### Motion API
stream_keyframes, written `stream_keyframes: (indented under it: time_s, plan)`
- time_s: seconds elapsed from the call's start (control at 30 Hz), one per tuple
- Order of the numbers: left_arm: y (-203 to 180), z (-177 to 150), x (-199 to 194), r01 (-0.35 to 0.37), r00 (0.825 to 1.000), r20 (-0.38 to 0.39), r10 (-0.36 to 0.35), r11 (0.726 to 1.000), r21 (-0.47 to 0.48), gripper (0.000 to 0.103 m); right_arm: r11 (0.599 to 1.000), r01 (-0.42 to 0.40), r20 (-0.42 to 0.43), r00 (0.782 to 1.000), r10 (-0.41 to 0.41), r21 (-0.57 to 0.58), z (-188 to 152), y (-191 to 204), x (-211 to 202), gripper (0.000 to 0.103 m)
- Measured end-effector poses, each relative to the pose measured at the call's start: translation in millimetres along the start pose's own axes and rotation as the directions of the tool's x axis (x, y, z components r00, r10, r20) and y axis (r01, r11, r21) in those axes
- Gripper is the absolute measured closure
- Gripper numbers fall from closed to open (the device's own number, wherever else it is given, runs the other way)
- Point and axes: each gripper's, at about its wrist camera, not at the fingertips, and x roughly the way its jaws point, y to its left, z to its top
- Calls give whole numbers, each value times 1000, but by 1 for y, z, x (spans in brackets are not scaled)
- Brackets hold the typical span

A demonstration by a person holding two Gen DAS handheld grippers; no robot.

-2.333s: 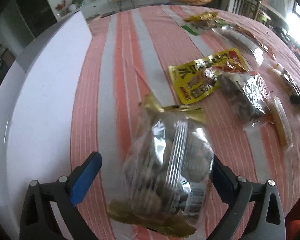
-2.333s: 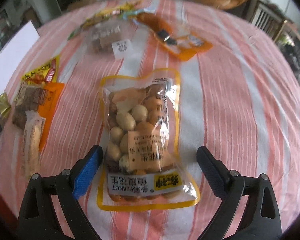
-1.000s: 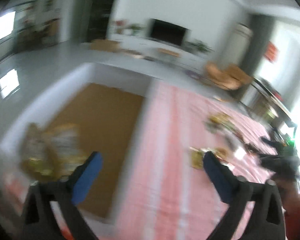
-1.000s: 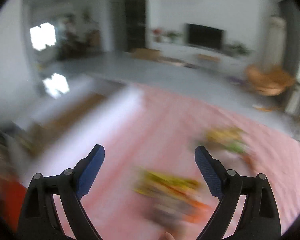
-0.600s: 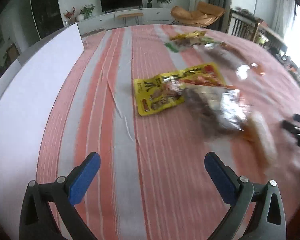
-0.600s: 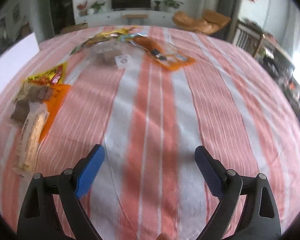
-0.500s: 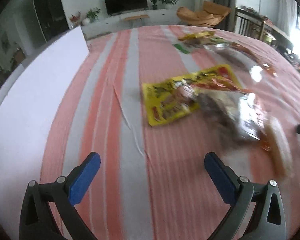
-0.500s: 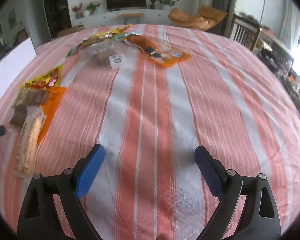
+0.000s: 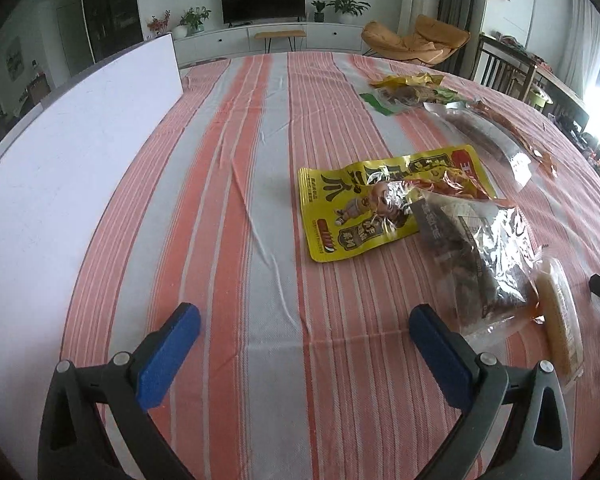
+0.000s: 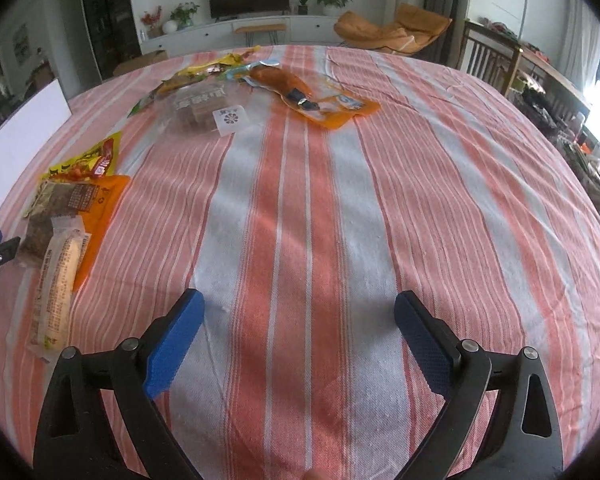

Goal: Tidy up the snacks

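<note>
Two grippers: left gripper (image 9: 304, 320) and right gripper (image 10: 298, 306), jaws wide, both empty, over the cloth (image 10: 300, 208).
Snacks: yellow pack (image 9: 380, 204), dark pack (image 9: 476, 256) overlapping it, long bar (image 9: 560, 320) touching the dark pack; three more packs far side.
Box: white wall (image 9: 80, 152) at left.
Risk: overlapped packs may lift together; slick film may slip from the pads; loose cloth may bunch.
Surface: striped orange-grey cloth, creased.
Room: TV (image 9: 263, 0), plants, orange chair (image 9: 416, 40).
</note>
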Motion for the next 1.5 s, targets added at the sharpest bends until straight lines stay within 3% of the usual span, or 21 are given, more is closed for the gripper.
stream_keyframes:
  time_s: [0.13, 0.2, 0.23, 0.27, 0.33, 0.43, 0.47, 0.5, 0.53, 0.6, 0.77, 0.87, 0.93, 0.97, 1.0, 1.5]
  plan:
    - [0, 0, 0, 1, 1000, 0, -1, 1000, 0, 0, 1000, 19, -20, 1000, -18, 23, -1, 2, 0, 6]
    - [1, 0, -1, 1, 1000, 1, -1, 1000, 0, 0, 997, -52, -57, 997, 55, 57, -2, 15, -8, 5]
    - [1, 0, -1, 1, 1000, 1, -1, 1000, 0, 0, 988, -142, -41, 989, 145, 64, -2, 26, -15, 6]
    - [1, 0, -1, 2, 1000, 1, -2, 1000, -1, 0, 974, -221, -17, 975, 222, 43, -2, 44, -23, 6]
    - [1, 0, -1, 2, 1000, 1, -2, 1000, 0, 0, 957, -284, -29, 959, 283, -61, 0, 84, -30, 7]
    - [1, 0, -1, 1, 1000, 1, -1, 1000, 0, 0, 937, -290, -79, 957, 280, -196, -1, 129, -19, 9]
    - [1, 0, -1, 1, 1000, 1, -1, 1000, 0, 0, 936, -265, -89, 964, 251, -233, -2, 139, -13, 23]
    - [1, 0, -1, 1, 1000, 1, -1, 1000, 0, 0, 937, -243, -97, 969, 225, -250, -2, 143, -9, 51]
    - [1, 0, -1, 1, 1000, 1, -1, 1000, 0, 0, 944, -197, -73, 980, 184, -264, -1, 144, -8, 62]
    - [1, 0, -1, 2, 1000, 1, -2, 1000, 0, 0, 954, -202, -80, 979, 189, -222, 7, 134, -7, 70]
    - [1, 0, -1, 1, 1000, 1, -1, 1000, 0, 0, 992, -51, -22, 999, 48, -113, 38, 71, 5, 69]
    - [1, 0, -1, 1, 1000, 1, -1, 1000, 0, 0, 999, -36, -16, 999, 36, -35, 46, 30, 14, 65]
    - [1, 0, -1, 1, 1000, 1, -1, 1000, 0, 0, 999, -44, -6, 999, 44, -32, 45, 20, 14, 42]
    - [1, 0, -1, 2, 1000, 1, -2, 1000, 0, 0, 998, -38, -2, 999, 38, -41, 42, 18, 14, 20]
    - [1, 0, -1, 2, 1000, 1, -2, 1000, -1, 0, 998, -33, -1, 999, 33, -47, 38, 17, 14, 17]
    - [1, 0, -1, 2, 1000, 1, -2, 1000, -1, 0, 999, -27, 5, 1000, 28, -34, 43, 17, 31, 10]
